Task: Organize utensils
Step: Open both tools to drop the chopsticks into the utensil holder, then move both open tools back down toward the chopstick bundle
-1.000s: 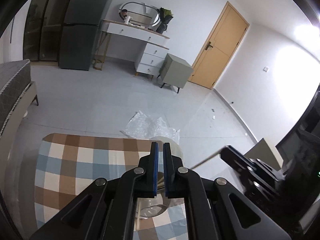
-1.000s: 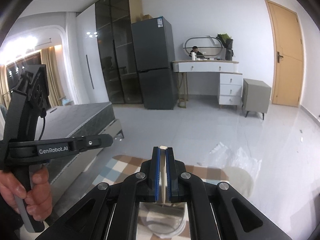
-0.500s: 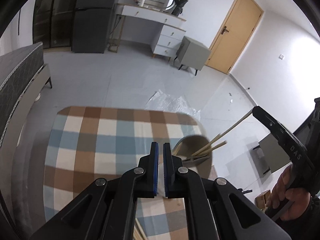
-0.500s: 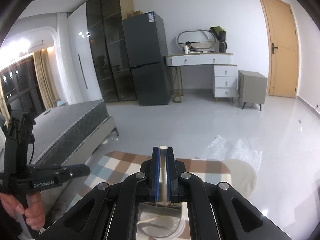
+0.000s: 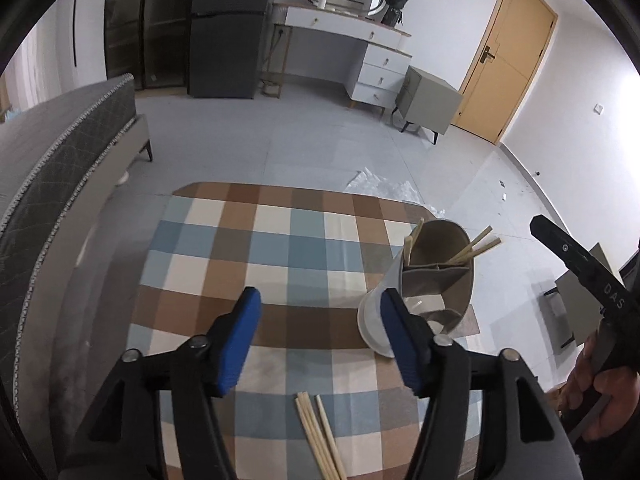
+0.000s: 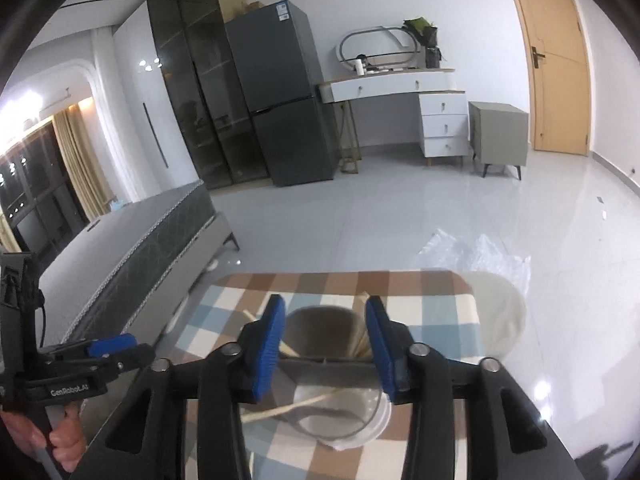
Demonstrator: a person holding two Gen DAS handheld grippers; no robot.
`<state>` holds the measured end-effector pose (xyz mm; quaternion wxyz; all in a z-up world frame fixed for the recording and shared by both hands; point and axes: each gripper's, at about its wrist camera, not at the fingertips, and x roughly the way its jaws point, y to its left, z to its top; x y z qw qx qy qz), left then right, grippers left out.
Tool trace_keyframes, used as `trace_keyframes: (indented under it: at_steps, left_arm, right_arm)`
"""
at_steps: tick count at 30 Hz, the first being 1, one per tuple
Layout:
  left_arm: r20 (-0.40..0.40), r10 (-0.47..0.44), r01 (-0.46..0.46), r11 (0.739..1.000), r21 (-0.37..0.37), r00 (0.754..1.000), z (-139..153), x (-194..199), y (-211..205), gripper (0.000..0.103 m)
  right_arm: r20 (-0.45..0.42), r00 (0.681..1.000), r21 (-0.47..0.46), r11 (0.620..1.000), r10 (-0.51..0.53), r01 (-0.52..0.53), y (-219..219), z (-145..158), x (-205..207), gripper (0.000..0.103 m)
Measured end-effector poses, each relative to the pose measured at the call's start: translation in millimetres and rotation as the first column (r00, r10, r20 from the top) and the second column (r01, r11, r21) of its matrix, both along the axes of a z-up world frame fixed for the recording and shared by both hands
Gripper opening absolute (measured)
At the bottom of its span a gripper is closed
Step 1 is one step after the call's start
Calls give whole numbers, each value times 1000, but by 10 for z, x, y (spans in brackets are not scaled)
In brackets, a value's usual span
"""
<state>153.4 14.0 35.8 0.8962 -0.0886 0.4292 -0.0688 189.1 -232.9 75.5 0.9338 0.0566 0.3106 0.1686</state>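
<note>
Checked tablecloth (image 5: 280, 248): loose chopsticks (image 5: 320, 436), left view only.

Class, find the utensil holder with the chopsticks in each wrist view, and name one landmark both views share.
Left wrist view: the utensil holder stands right of centre on the checked cloth, just beyond the right blue pad.
Right wrist view: the utensil holder sits low centre, between the blue pads.
Shared landmark: the yellow door.
</note>
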Motion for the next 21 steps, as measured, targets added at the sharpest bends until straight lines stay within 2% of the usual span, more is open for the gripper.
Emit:
trace_keyframes:
  at_steps: [3, 7, 17, 21]
  left_arm:
    - [32, 13, -13, 1000, 27, 999, 74, -171, -4, 71]
    - [65, 11, -15, 998, 56, 998, 150, -369, -13, 77]
    - [132, 52, -63, 995, 81, 990, 211, -738, 49, 83]
    - [149, 64, -77, 994, 82, 987, 179, -897, 58, 86]
  right_arm:
    - [12, 1000, 8, 1000, -9, 9, -5, 17, -161, 58]
    - [18, 1000, 47, 999, -23, 22, -21, 31, -386, 62]
    - [79, 996, 82, 996, -33, 26, 55, 31, -1052, 74]
    - [118, 993, 82, 996, -31, 22, 126, 36, -1272, 83]
